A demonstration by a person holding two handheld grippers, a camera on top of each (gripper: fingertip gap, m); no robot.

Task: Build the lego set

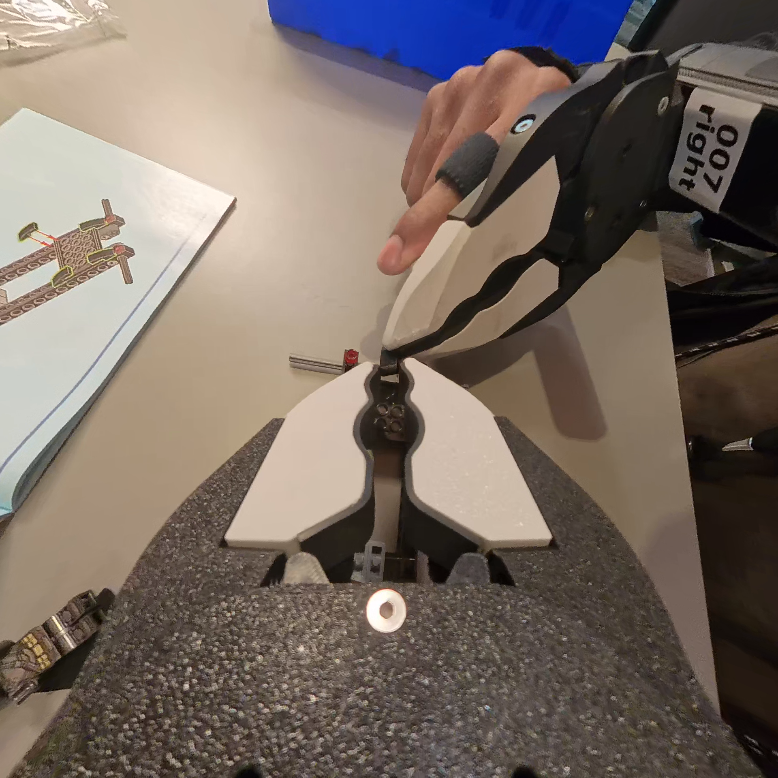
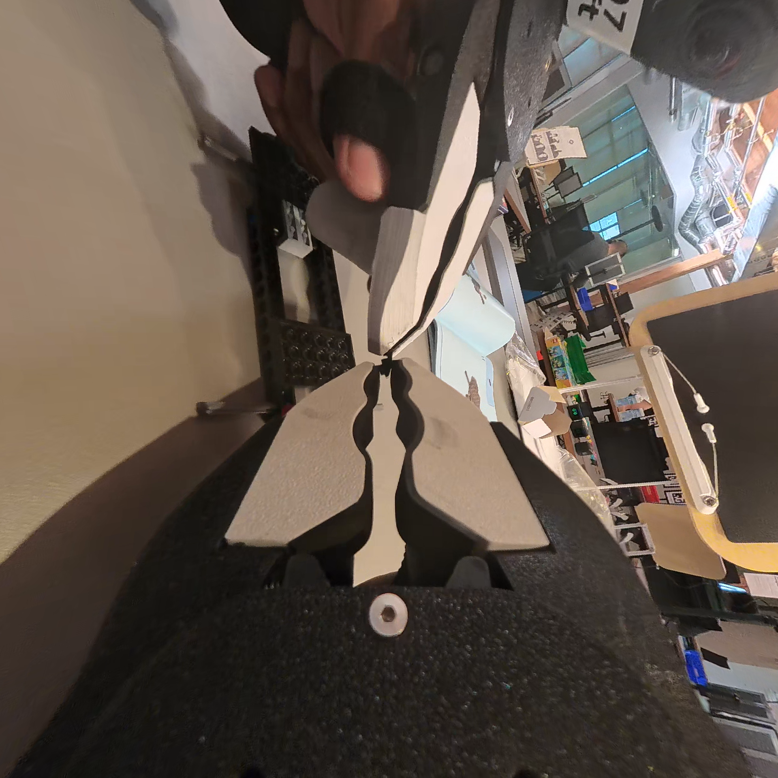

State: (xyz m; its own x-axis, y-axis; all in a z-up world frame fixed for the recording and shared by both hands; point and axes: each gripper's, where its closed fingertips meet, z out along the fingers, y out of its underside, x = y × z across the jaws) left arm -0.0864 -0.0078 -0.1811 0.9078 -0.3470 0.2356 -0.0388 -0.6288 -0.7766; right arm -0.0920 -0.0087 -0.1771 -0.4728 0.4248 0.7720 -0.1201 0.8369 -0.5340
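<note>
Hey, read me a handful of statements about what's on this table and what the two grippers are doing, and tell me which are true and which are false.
1. The left gripper holds a black studded brick piece between its fingers. True.
2. The right gripper is far from the left one. False: their fingertips meet at a small black piece.
3. An open instruction booklet lies on the table. True.
4. The small red stud sits on the booklet. False: it sits on the table beside a grey axle.
5. The right gripper's jaws stand wide open. False: they are nearly closed at the tips.
</note>
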